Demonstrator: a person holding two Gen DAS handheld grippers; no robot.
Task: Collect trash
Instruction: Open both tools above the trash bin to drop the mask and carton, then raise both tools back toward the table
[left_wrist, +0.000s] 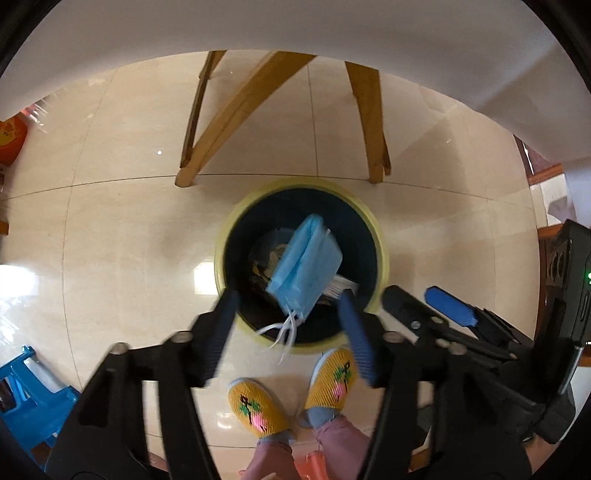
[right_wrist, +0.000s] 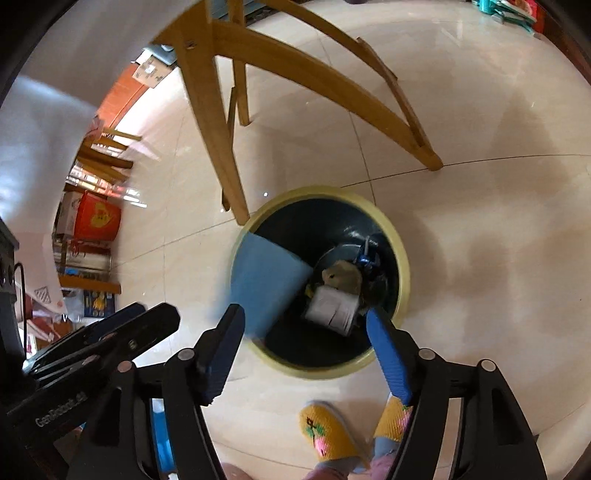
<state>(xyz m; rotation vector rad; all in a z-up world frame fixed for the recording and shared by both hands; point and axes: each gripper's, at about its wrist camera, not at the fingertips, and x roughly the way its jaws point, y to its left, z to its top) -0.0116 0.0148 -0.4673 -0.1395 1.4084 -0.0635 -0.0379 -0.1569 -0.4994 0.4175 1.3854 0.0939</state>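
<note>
Face mask (left_wrist: 304, 264), pale blue with white ear loops trailing below, hangs in the air above the mouth of the bin (left_wrist: 382, 254), touching neither finger of the left gripper (left_wrist: 290, 308), whose jaws stand wide apart with nothing between them. Only the left wrist view shows the loops and folded edges; in the right wrist view the mask is a blurred blue sheet over the bin's left rim. That view alone looks deep into the bin, showing crumpled white paper (right_wrist: 334, 308) and a brownish scrap (right_wrist: 341, 275). The right gripper (right_wrist: 306, 325) is likewise spread wide and empty. Yellow slippers (left_wrist: 256, 408) stand just beside the bin.
</note>
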